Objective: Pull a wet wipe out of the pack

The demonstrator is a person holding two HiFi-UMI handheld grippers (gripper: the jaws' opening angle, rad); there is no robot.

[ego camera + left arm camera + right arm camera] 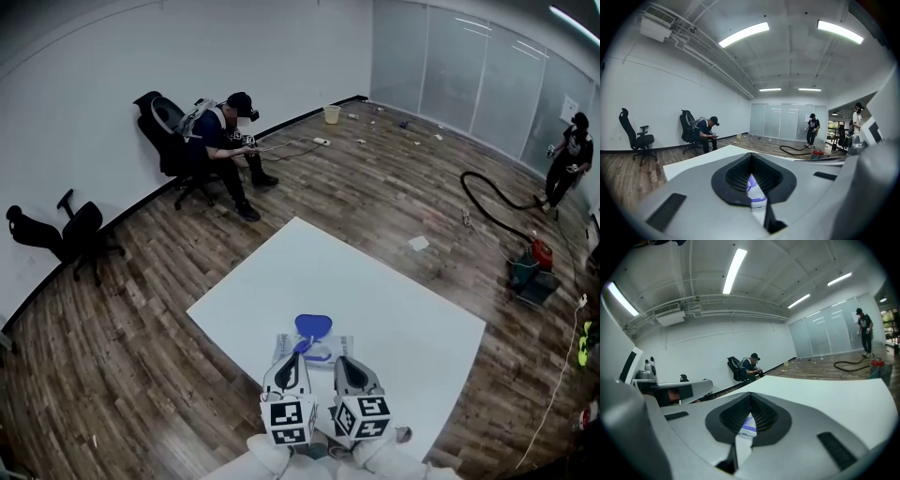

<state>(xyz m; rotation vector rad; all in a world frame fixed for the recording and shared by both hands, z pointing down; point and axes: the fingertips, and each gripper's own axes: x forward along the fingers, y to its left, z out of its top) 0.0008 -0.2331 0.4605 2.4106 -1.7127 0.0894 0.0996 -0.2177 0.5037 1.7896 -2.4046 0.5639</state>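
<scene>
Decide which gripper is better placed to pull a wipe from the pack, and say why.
Probably left. The left gripper reaches the pack right by its open blue lid; the right gripper sits toward the pack's right edge. Both are shut.

A bare office-like room: wood-plank floor (112, 356), white walls (94, 84), 2 office chairs (70, 234), glass partition (450, 66), ceiling strip lights (743, 33).
</scene>
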